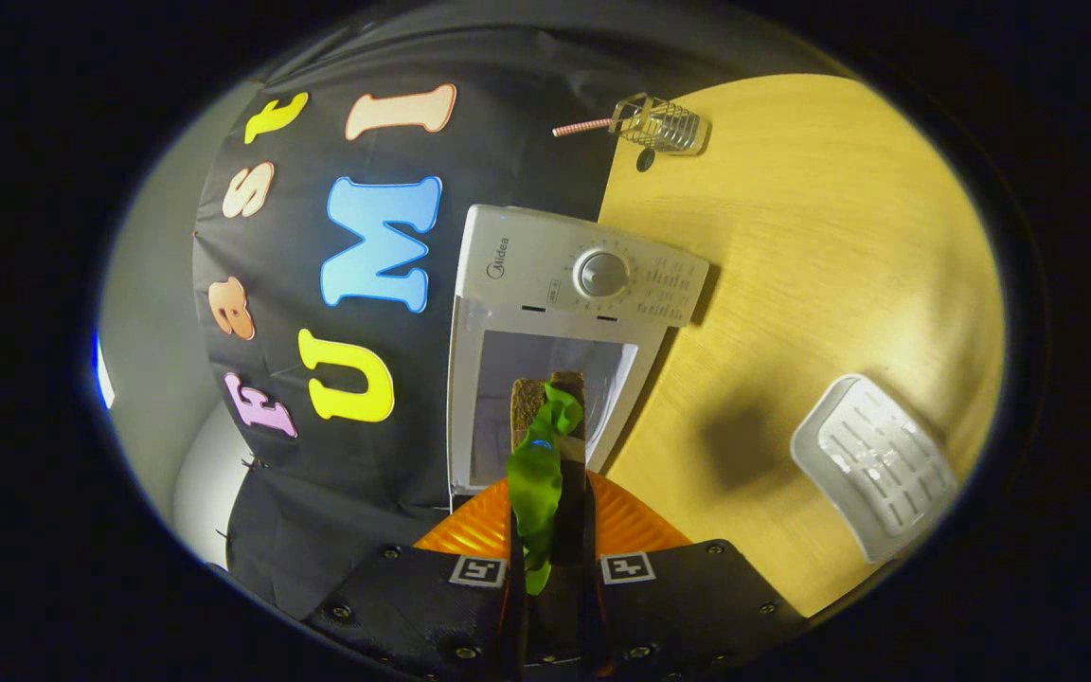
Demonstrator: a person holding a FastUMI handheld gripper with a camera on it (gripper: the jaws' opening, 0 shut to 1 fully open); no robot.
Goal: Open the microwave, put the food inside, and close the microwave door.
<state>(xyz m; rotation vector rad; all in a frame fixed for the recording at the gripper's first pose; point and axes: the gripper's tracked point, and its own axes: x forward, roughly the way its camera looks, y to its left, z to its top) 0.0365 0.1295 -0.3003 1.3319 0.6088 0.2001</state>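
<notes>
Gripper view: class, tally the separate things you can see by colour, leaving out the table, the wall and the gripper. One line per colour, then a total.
White: 2, the microwave and the slotted tray.
Orange: 1, the plate under the food.
Brown and green: 1, the sandwich clamped in the gripper.
Metal: 1, the wire basket.
Total: 5

Microwave (pixel 555 350) beyond gripper (pixel 550 559) — tray (pixel 872 464) beside.

The tongs (pixel 550 568) at bottom centre pinch a sandwich (pixel 545 445) with green lettuce above an orange plate (pixel 631 526), facing the white microwave (pixel 564 332) on the desk (pixel 820 237).
</notes>
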